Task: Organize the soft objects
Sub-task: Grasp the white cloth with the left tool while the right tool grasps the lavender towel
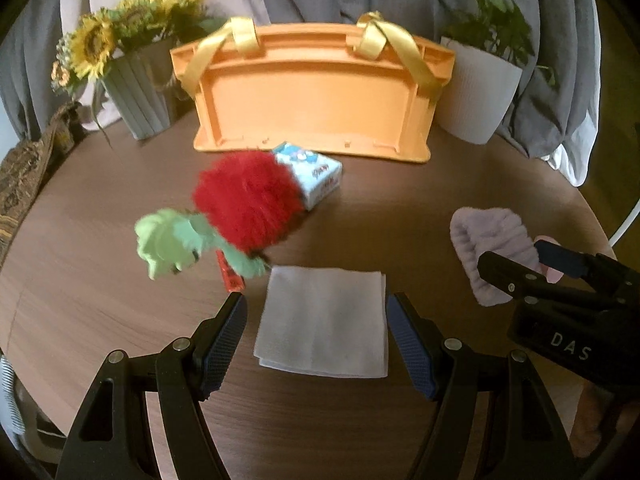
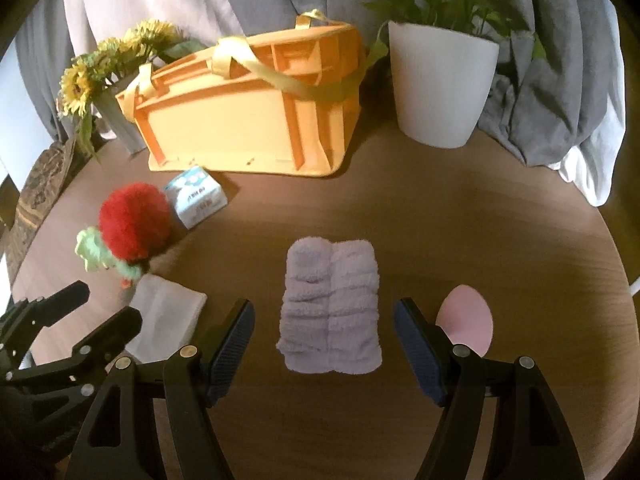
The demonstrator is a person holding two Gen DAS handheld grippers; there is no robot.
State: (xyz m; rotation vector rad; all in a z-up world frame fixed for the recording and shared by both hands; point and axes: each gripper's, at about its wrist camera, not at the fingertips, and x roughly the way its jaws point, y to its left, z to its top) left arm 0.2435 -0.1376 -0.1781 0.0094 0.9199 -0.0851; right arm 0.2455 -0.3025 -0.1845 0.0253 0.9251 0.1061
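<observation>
My left gripper [image 1: 316, 316] is open, its fingers on either side of a folded white cloth [image 1: 325, 320] on the brown table. Beyond it lie a red fluffy pompom [image 1: 248, 200] with a green plush part [image 1: 172, 242] and a blue-white tissue pack [image 1: 316, 178]. My right gripper [image 2: 324, 320] is open, straddling a folded lilac fuzzy towel [image 2: 331, 304]. A pink oval sponge [image 2: 470, 320] lies just right of its right finger. An orange basket [image 1: 312, 92] with yellow ribbon handles lies tipped on its side at the back; it also shows in the right wrist view [image 2: 248, 112].
A grey vase of sunflowers [image 1: 136, 80] stands back left and a white pot with a green plant [image 1: 476, 88] back right. Grey and white curtains hang behind. The round table's edge [image 2: 624, 272] curves close on the right. A patterned cloth [image 1: 24, 172] lies far left.
</observation>
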